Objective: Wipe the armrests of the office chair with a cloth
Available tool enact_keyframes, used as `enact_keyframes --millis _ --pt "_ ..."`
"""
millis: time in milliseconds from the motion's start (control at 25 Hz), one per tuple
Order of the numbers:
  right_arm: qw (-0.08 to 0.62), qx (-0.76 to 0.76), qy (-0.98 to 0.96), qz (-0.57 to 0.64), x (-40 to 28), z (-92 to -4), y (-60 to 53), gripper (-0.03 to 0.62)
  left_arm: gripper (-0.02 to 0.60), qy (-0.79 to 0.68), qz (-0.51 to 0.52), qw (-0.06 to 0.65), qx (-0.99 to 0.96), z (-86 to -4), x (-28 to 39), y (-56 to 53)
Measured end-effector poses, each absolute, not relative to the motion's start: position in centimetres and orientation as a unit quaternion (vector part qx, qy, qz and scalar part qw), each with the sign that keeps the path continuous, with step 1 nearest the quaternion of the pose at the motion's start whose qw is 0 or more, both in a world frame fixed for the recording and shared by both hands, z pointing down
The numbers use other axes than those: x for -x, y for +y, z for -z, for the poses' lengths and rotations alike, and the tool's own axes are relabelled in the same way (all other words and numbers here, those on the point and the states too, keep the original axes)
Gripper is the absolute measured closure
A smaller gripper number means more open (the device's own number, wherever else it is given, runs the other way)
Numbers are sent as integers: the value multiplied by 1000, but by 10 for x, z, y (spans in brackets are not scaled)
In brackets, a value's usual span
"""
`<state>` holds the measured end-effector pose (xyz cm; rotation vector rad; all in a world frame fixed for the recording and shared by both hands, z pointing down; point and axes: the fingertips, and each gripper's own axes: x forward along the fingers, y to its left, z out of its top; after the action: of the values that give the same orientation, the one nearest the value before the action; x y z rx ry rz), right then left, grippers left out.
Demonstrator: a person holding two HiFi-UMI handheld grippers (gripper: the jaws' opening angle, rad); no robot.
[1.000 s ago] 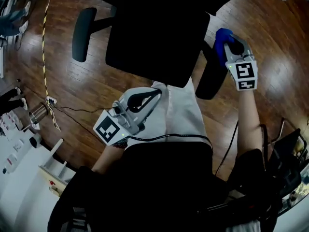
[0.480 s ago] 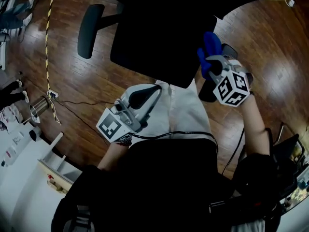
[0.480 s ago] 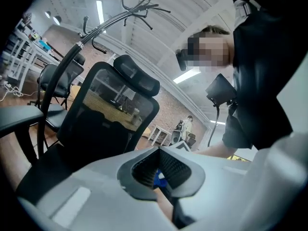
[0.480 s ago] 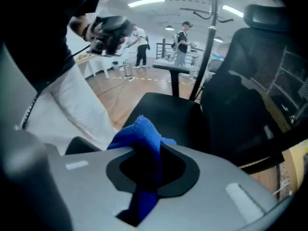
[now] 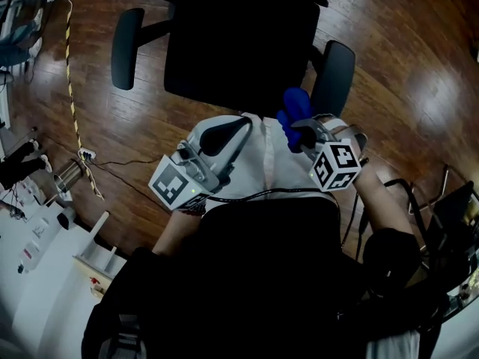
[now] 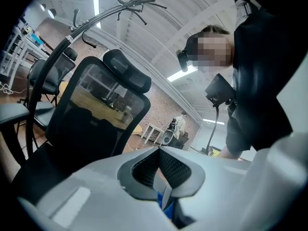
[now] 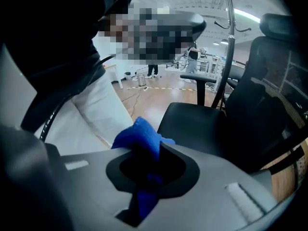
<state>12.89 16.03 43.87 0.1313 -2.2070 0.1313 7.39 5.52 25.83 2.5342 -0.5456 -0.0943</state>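
Observation:
The black office chair [image 5: 239, 43] stands in front of me, its left armrest [image 5: 126, 47] and right armrest [image 5: 333, 77] both bare. My right gripper [image 5: 293, 129] is shut on a blue cloth [image 5: 296, 107], held just near of the right armrest, off it and in front of the white shirt. In the right gripper view the cloth [image 7: 139, 136] bulges out of the right gripper [image 7: 147, 148], with the seat [image 7: 202, 124] and the far armrest [image 7: 197, 77] beyond. My left gripper [image 5: 243, 129] is shut and holds nothing, by the chair's near edge; in its own view the left gripper [image 6: 160, 150] faces the mesh backrest [image 6: 96, 119].
A yellow-and-black cord [image 5: 71, 88] runs along the wooden floor at the left, near a metal can [image 5: 63, 176] and a white shelf [image 5: 45, 275]. A coat stand [image 7: 230, 37] rises behind the chair. Dark gear sits at the lower right [image 5: 449, 230].
My right gripper has drawn the blue cloth off the right armrest and back towards the person's body. The left gripper has stayed about where it was.

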Motion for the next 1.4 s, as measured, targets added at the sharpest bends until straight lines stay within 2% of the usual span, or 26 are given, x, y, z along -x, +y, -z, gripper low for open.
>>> enact_keyframes --millis 360,840,1080,1400 --pt "386 -146 -902 -125 -149 -421 193 556 577 -144 5 269 -952 -240 -97 67" --pt "399 -318 -834 -210 -219 -442 204 557 577 -132 -11 265 -955 -243 -117 62" --pt "364 -469 -763 -255 -279 -445 162 557 577 -146 -10 272 -951 -256 -114 61" --pt "342 -515 -763 -189 -335 -442 34 557 577 -152 -10 273 -950 -261 -113 63"
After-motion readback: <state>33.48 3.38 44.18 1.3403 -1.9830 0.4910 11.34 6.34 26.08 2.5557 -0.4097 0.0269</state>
